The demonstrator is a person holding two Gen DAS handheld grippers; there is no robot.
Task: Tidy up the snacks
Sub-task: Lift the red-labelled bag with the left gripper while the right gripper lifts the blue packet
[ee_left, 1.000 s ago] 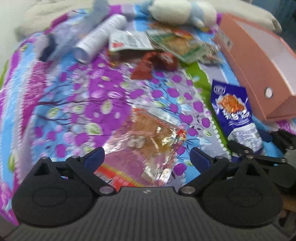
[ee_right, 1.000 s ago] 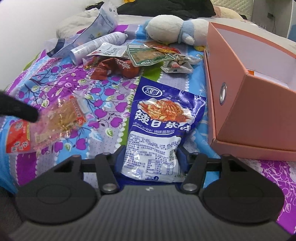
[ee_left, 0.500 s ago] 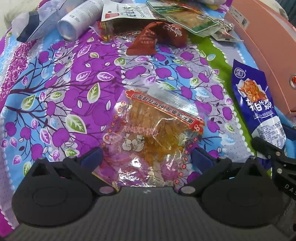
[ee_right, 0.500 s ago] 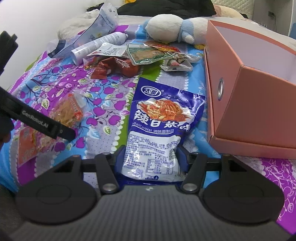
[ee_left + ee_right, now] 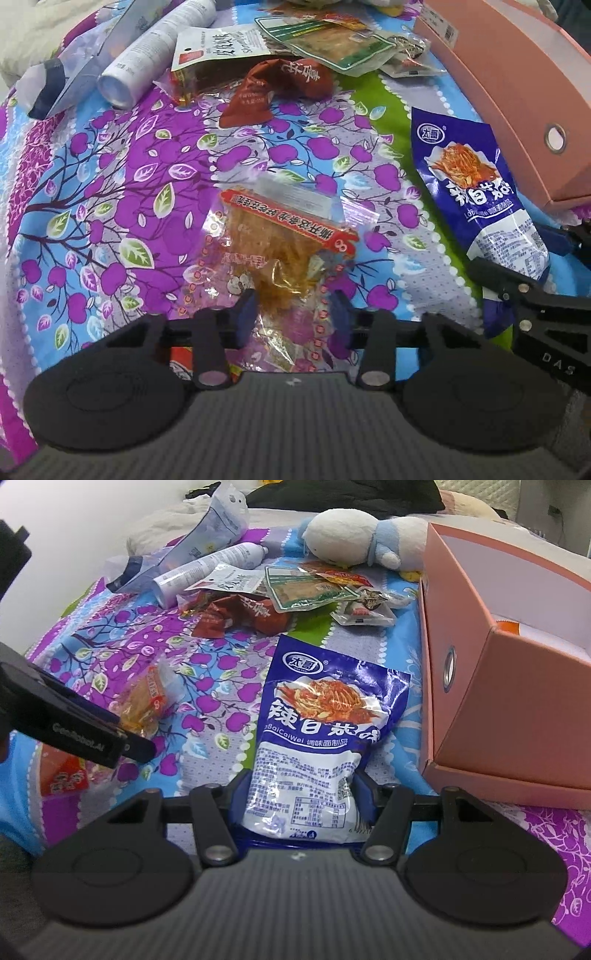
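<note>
My left gripper (image 5: 291, 317) is shut on a clear snack bag with red trim and orange strips (image 5: 280, 251), lying on the purple floral bedspread. The bag also shows in the right wrist view (image 5: 147, 701), with the left gripper (image 5: 136, 747) on it. My right gripper (image 5: 301, 797) is shut on the bottom end of a blue and white noodle snack bag (image 5: 325, 720), which also shows in the left wrist view (image 5: 476, 192). An open pink box (image 5: 517, 664) stands just right of the blue bag.
A pile of snack packets lies at the back: a dark red packet (image 5: 280, 88), a green one (image 5: 332, 40), small ones (image 5: 365, 609). A white spray can (image 5: 155, 55), a plastic pouch (image 5: 207, 546) and a plush toy (image 5: 354, 539) lie nearby.
My left gripper closed its fingers onto the clear snack bag after moving forward over it. The right gripper kept its hold on the blue bag and hardly moved.
</note>
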